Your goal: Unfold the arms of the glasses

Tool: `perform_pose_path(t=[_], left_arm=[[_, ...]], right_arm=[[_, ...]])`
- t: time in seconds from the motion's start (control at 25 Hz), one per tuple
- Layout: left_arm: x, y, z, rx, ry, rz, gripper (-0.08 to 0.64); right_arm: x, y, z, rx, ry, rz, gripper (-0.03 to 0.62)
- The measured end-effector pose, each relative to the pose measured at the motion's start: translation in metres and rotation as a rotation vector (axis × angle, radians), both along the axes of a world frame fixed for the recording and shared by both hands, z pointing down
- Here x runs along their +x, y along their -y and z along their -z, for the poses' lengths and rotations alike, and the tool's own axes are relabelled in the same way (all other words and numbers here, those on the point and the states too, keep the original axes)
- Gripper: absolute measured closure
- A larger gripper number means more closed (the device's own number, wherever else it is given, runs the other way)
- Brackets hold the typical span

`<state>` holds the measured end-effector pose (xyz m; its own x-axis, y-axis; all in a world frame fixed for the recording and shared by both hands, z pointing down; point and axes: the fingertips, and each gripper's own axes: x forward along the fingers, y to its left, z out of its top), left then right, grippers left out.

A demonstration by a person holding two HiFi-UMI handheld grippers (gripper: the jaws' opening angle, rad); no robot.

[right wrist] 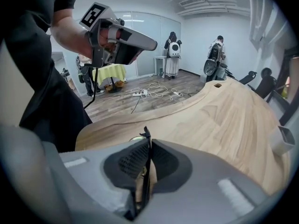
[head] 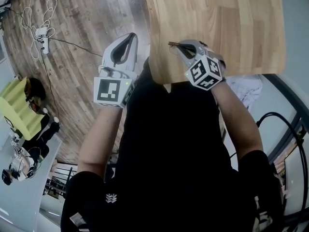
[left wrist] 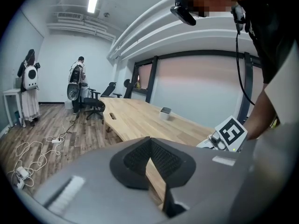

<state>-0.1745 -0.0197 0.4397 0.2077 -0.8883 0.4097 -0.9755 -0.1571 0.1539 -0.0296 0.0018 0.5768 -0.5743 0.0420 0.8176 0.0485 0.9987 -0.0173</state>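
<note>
My right gripper (head: 186,47) hangs over the near edge of the wooden table (head: 217,23), tilted down. Its jaws are shut on the glasses (head: 175,44), a thin dark piece that sticks out to the left of the tips. In the right gripper view that dark edge (right wrist: 146,136) stands upright between the black pads (right wrist: 133,160), and the rest of the glasses is hidden. My left gripper (head: 129,36) floats beside the table's left edge, over the floor. Its tips (left wrist: 149,141) meet with nothing between them.
A power strip with white cables (head: 42,35) lies on the wood floor to the left. A yellow-covered stand (head: 19,108) is further left. A small grey box (left wrist: 165,113) sits far down the table. Office chairs (left wrist: 96,101) and people stand at the room's far end.
</note>
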Motion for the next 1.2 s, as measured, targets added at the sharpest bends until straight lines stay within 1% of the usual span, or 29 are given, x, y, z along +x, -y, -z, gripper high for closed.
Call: perform_pose_path(t=[0.08, 0.16, 0.4, 0.52, 0.6, 0.68, 0.76, 0.84, 1.04, 1.2], left_arm=[[0.003, -0.001, -0.003, -0.012, -0.005, -0.010, 0.554], [0.009, 0.000, -0.005, -0.007, -0.008, -0.036, 0.554], [0.036, 0.009, -0.009, -0.007, -0.032, -0.111, 0.554], [0.051, 0.011, -0.012, -0.013, -0.039, -0.169, 0.554], [0.062, 0.010, -0.015, -0.020, -0.057, -0.224, 0.550], [0.076, 0.007, -0.016, -0.016, -0.091, -0.284, 0.504], [0.089, 0.004, -0.018, -0.015, -0.113, -0.336, 0.481], [0.102, 0.002, -0.023, -0.034, -0.121, -0.378, 0.458], [0.127, 0.000, -0.032, -0.073, -0.133, -0.445, 0.448], [0.144, -0.002, -0.033, -0.085, -0.141, -0.485, 0.463]], right_arm=[[0.000, -0.001, 0.003, 0.001, 0.011, 0.003, 0.577], [0.001, 0.000, 0.007, 0.008, 0.025, 0.001, 0.577], [0.008, 0.003, 0.021, 0.015, 0.070, -0.043, 0.577], [0.010, 0.005, 0.028, 0.016, 0.101, -0.072, 0.577], [0.010, 0.007, 0.035, 0.021, 0.125, -0.088, 0.577], [0.011, 0.007, 0.042, 0.032, 0.156, -0.102, 0.577], [0.011, 0.008, 0.050, 0.041, 0.202, -0.114, 0.577], [0.012, 0.008, 0.058, 0.047, 0.248, -0.122, 0.577], [0.020, 0.006, 0.072, 0.067, 0.295, -0.156, 0.577], [0.028, 0.004, 0.079, 0.072, 0.334, -0.187, 0.577]])
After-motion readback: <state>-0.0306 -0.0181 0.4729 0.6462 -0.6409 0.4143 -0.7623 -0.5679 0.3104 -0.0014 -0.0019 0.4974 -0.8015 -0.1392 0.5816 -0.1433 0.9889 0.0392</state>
